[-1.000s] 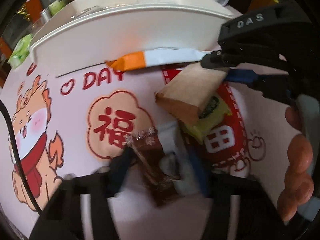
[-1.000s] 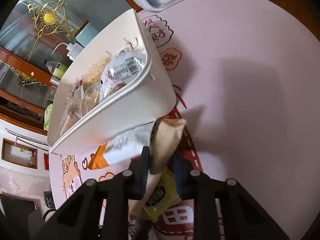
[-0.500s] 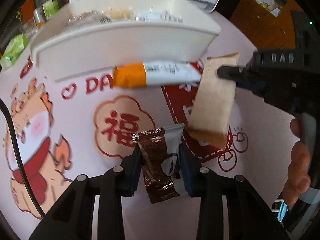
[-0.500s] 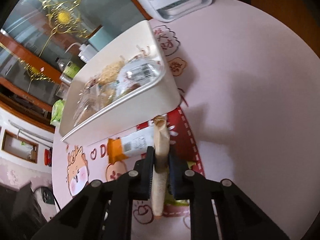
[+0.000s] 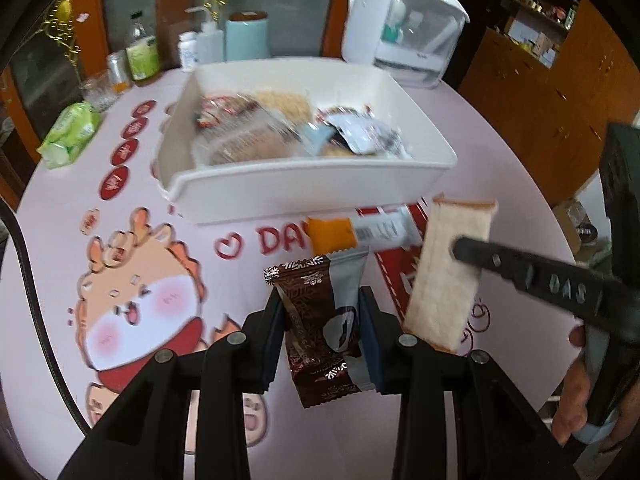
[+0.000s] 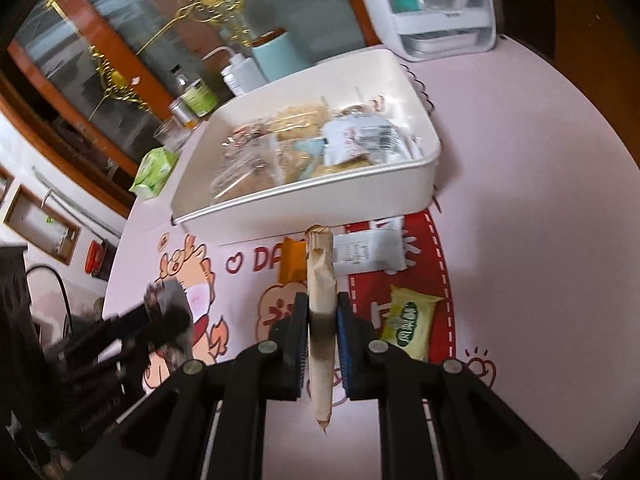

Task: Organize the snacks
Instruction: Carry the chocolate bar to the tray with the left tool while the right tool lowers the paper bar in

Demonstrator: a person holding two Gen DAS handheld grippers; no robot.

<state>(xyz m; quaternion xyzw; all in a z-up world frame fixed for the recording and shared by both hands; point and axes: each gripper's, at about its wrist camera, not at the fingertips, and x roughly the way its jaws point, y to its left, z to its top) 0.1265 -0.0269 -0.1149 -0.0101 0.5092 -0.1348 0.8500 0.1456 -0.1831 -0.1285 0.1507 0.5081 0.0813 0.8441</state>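
Above a pink cartoon-printed tablecloth (image 5: 60, 248), the left gripper (image 5: 324, 328) clamps a glossy brown foil snack packet (image 5: 320, 320); the right gripper (image 6: 322, 340) pinches a flat tan paper-wrapped bar (image 6: 320, 280). The white rectangular plastic tray (image 5: 304, 192) of crinkly wrappers sits at twelve o'clock.

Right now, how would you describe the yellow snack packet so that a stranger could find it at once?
Start at the white bin full of snacks on the pink printed tablecloth. In front of it is a red printed panel, and the yellow snack packet lies flat there, below the orange-and-white packet. It alone is yellow with a green oval label.
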